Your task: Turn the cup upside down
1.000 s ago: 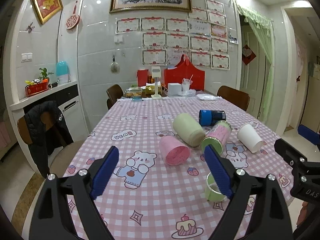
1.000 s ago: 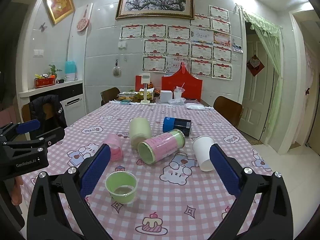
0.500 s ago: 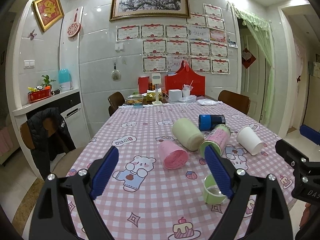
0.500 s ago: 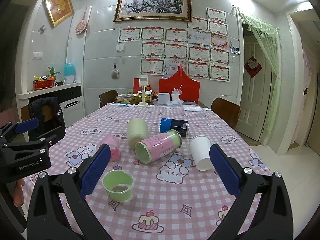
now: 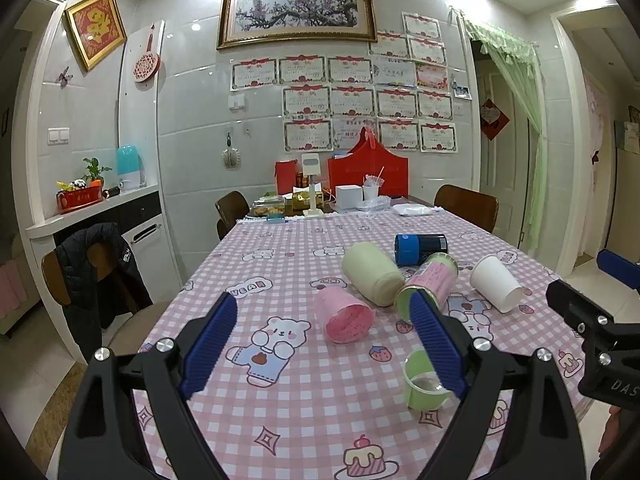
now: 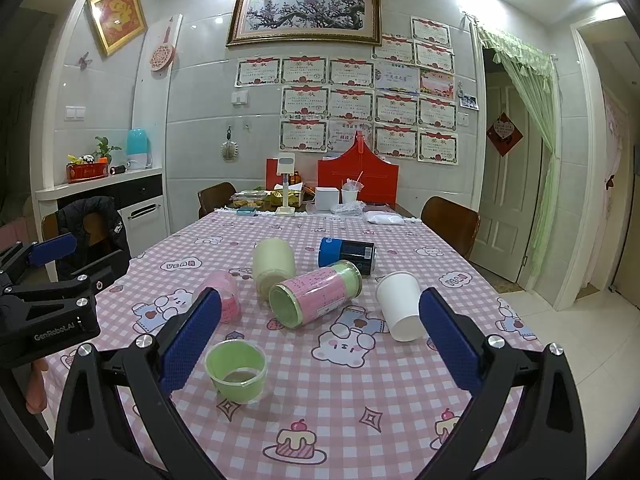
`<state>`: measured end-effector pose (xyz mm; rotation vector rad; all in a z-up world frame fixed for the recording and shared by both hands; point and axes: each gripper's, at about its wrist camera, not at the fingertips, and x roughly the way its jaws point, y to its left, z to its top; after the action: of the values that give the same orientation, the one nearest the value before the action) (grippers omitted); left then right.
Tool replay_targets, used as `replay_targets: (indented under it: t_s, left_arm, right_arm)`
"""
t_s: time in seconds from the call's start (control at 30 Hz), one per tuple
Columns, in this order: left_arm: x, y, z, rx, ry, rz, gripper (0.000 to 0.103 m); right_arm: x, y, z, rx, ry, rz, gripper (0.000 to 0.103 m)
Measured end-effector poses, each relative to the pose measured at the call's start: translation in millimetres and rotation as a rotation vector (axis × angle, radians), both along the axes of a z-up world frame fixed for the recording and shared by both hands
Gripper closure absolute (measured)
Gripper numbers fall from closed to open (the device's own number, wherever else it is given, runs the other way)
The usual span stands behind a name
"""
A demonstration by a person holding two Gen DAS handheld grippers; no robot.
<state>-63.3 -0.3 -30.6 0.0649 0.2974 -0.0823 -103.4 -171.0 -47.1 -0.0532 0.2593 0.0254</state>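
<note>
A small green cup [image 6: 237,370] stands upright, mouth up, near the table's front edge; it also shows in the left wrist view [image 5: 424,386], partly behind my right finger. Behind it several cups lie on their sides: a pink cup [image 5: 346,316], a cream cup [image 5: 372,272], a pink-and-green cup [image 6: 316,300], a blue cup [image 6: 347,254] and a white paper cup [image 6: 400,312]. My left gripper [image 5: 324,350] is open and empty above the front of the table. My right gripper [image 6: 320,344] is open and empty, with the green cup just right of its left finger.
The table [image 6: 400,400] has a pink checked cloth with bear prints. Boxes, red bags and food containers [image 6: 320,196] crowd its far end. Chairs stand at the far left [image 6: 214,196], at the right [image 6: 450,220], and one with a black jacket [image 5: 96,264] at the left.
Both grippers have pulled back and risen slightly, so the cups sit a little farther away in the views. The cups have not moved. Both grippers stay open.
</note>
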Motion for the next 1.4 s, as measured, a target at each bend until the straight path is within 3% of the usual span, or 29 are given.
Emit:
replay_targets:
  t_s: [1.4]
  left_arm:
    - [1.0,4.2,1.9,-0.004,-0.006,0.004,0.016]
  right_arm:
    - [-0.7,0.3,5.4,-0.001,-0.002,-0.001,0.008]
